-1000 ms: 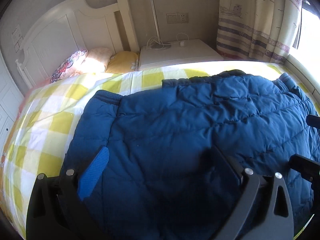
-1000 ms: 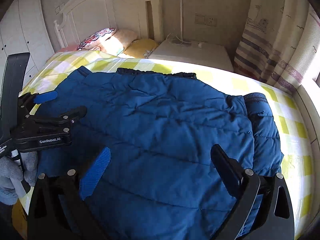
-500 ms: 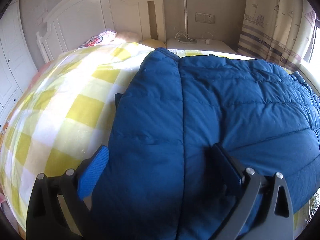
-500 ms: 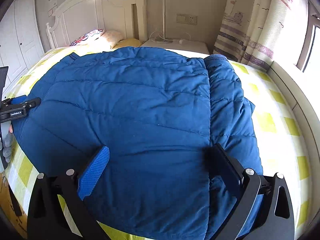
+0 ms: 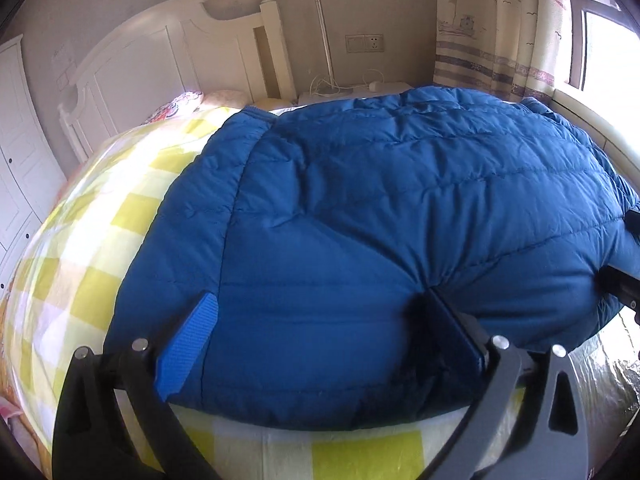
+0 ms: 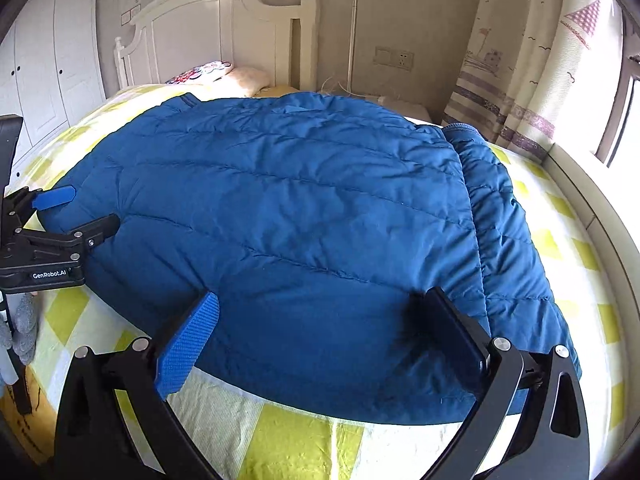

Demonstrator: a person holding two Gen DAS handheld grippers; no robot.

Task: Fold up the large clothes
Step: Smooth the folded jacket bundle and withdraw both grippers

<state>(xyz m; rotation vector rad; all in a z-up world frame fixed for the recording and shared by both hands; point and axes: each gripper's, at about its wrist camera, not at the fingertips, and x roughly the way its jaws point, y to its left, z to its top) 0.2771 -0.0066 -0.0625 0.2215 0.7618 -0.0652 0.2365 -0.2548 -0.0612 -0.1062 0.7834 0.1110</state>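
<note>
1. Fingers (image 5: 188,340) of the left gripper (image 5: 316,336) stand wide apart in the left wrist view, one with a blue ribbed pad, the other dark and pressing a dent into the near hem of the blue puffer jacket (image 5: 380,208). Nothing is clamped between them.
2. Same view: the jacket lies spread flat across the bed (image 5: 84,248), which wears a yellow-and-white checked sheet. One sleeve is folded in along the jacket's left side. A white headboard (image 5: 168,64) rises behind, pillows (image 5: 188,102) at its foot, a wall socket (image 5: 364,43) and a patterned curtain (image 5: 500,28) further right. Part of the other gripper shows dark at the right edge.
3. Right wrist view: the right gripper (image 6: 320,328) also has its fingers (image 6: 188,344) spread wide, straddling the jacket's (image 6: 300,220) near edge without gripping it.
4. Same view: the second sleeve lies folded along the jacket's right side. The left gripper (image 6: 74,210) reaches in from the left, touching the jacket's edge, with a grey-gloved hand (image 6: 22,320) below it. A white wardrobe (image 6: 56,52) stands beyond the bed (image 6: 560,248).
</note>
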